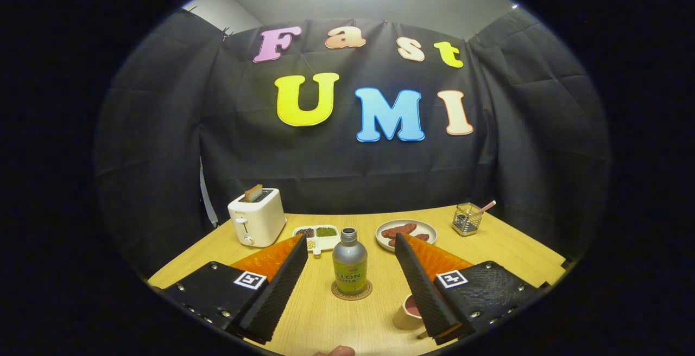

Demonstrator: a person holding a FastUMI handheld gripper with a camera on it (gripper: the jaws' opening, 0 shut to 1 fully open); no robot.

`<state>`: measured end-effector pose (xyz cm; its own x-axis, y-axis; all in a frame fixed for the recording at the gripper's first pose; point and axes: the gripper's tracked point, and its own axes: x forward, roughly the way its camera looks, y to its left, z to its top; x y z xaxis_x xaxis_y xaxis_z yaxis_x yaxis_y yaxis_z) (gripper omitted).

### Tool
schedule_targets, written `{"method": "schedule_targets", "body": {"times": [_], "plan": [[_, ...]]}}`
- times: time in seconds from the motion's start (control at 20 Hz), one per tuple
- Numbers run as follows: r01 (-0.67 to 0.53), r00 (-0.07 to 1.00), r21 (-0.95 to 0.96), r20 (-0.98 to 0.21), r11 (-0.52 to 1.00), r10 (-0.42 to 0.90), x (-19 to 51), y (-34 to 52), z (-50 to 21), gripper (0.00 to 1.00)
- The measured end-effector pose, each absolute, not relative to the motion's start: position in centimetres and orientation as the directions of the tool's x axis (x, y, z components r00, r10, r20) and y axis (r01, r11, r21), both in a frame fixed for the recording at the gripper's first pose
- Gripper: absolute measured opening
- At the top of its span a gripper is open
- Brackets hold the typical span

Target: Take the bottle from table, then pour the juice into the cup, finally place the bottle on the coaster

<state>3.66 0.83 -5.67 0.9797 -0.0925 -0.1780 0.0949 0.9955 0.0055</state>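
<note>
Gaping wide, tongs (351, 250) hold nothing | bottle (349, 267) upright on coaster (352, 292) between fingers | cup (408, 312) by right finger

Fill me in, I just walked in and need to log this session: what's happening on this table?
A person is working a hand-held gripper over a wooden table. Its fingers are spread open and touch nothing. The bottle stands upright on the coaster, between the fingers. A cup holding reddish liquid sits partly behind the right-side finger. Beyond them are a toaster, a divided dish and a plate of food.
</note>
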Motion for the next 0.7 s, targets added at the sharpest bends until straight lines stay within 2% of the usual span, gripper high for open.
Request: {"method": "schedule_targets", "body": {"times": [0.35,0.7], "plan": [[0.096,0.993,0.070,-0.077,0.993,-0.091,1.4,0.8,-1.4,0.98],[0.089,0.994,0.062,-0.061,0.994,-0.086,0.1,0.6,-0.2,0.98]]}}
